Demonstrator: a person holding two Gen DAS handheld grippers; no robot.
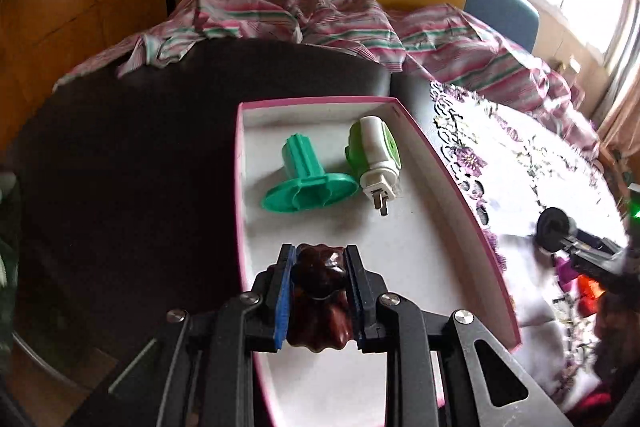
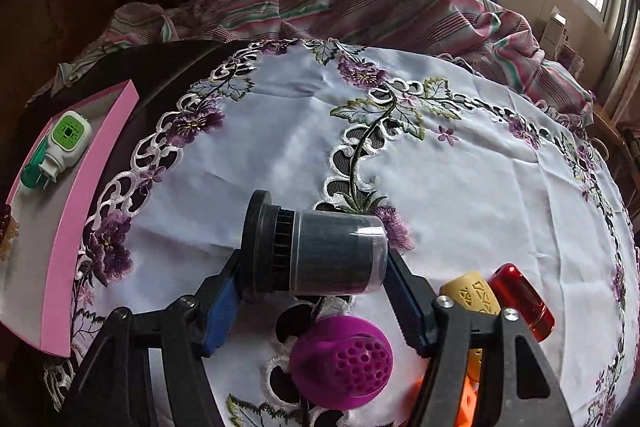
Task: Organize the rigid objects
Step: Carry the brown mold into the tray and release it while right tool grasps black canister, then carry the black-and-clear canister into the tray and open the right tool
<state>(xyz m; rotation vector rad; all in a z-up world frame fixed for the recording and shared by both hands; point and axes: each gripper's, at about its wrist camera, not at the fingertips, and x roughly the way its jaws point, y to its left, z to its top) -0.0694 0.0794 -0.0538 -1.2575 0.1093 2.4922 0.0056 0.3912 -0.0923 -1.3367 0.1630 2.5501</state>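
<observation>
Clamped in left gripper point(image 1: 320, 269), glossy brown ridged knob point(image 1: 320, 291) over pink-rimmed cardboard box point(image 1: 460, 187) for dropping; right gripper point(image 2: 314, 269) pinching black cylindrical canister point(image 2: 316, 251) beside it

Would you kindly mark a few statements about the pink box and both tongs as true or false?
1. The left tongs grip a dark brown object. True.
2. The pink box holds nothing. False: a teal plastic piece and a green-and-white plug-in device lie inside.
3. The right tongs bracket a black cylinder lying on its side. True.
4. The purple perforated piece is in the box. False: it sits on the embroidered cloth.
</observation>
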